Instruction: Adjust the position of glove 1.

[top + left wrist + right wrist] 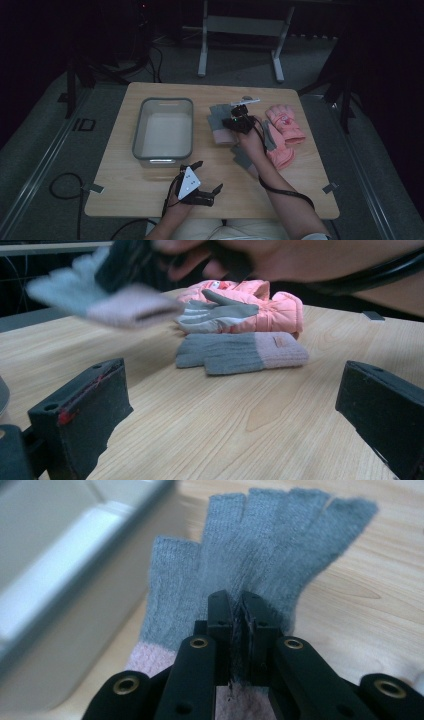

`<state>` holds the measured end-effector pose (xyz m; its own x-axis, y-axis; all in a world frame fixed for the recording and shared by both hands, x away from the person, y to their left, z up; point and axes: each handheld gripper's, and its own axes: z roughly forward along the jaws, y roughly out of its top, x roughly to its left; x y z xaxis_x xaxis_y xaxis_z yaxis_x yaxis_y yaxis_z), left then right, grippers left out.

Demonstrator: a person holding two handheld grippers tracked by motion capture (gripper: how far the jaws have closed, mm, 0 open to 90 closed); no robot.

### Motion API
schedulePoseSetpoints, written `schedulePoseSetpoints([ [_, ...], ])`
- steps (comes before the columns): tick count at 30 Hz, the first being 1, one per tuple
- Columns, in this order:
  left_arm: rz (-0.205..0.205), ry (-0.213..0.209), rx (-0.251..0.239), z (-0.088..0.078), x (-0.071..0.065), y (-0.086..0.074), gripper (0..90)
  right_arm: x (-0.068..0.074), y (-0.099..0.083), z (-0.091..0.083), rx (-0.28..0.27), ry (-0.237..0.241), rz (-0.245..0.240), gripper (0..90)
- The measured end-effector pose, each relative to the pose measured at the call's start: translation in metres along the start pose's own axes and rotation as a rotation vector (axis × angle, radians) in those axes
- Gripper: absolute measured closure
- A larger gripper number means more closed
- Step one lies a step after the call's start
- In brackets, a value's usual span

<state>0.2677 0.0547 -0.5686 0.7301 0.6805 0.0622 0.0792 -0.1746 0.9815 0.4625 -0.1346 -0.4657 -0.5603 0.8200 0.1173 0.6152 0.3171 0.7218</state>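
Note:
My right gripper (239, 119) is shut on a grey knit glove (217, 123) with a pink cuff. In the right gripper view the jaws (238, 606) pinch the glove (260, 555) near its palm, and its fingers hang forward. In the left gripper view that glove (100, 297) is blurred and off the table. A matching grey glove (243, 157) (240, 352) lies flat on the wood. My left gripper (209, 176) (232, 415) rests open near the front edge, with nothing between its fingers.
A grey plastic bin (137, 130) (50, 580) stands left of the held glove, with nothing inside. Pink padded gloves (284, 124) (260, 302) lie at the right, a grey-palmed one (220, 312) on top. Bare wood lies in front of the left gripper.

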Motion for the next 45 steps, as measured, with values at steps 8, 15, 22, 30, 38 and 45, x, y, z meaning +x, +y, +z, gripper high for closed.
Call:
schedulePoseSetpoints([
  [8, -0.028, -0.005, 0.000, 0.001, 0.002, 0.000, 0.2, 0.039, -0.043, -0.060, -0.089, -0.003, 0.024, 84.3],
  [15, 0.000, 0.011, 0.002, 0.001, -0.001, 0.000, 0.2, 0.050, -0.091, -0.047, -0.058, -0.020, 0.119, 84.3],
  [22, 0.010, 0.015, 0.002, 0.001, -0.002, 0.000, 0.2, 0.054, -0.111, -0.027, -0.018, -0.001, 0.198, 84.2],
  [30, 0.008, 0.011, 0.001, 0.000, -0.001, 0.000, 0.2, 0.056, -0.125, 0.000, 0.019, -0.012, 0.244, 83.4],
  [38, 0.005, 0.006, 0.001, 0.000, -0.001, 0.000, 0.2, 0.055, -0.125, 0.003, -0.008, -0.013, 0.266, 73.6],
  [45, 0.001, -0.001, 0.000, 0.000, 0.000, 0.000, 0.2, 0.021, -0.103, -0.038, -0.078, 0.039, 0.096, 70.0],
])
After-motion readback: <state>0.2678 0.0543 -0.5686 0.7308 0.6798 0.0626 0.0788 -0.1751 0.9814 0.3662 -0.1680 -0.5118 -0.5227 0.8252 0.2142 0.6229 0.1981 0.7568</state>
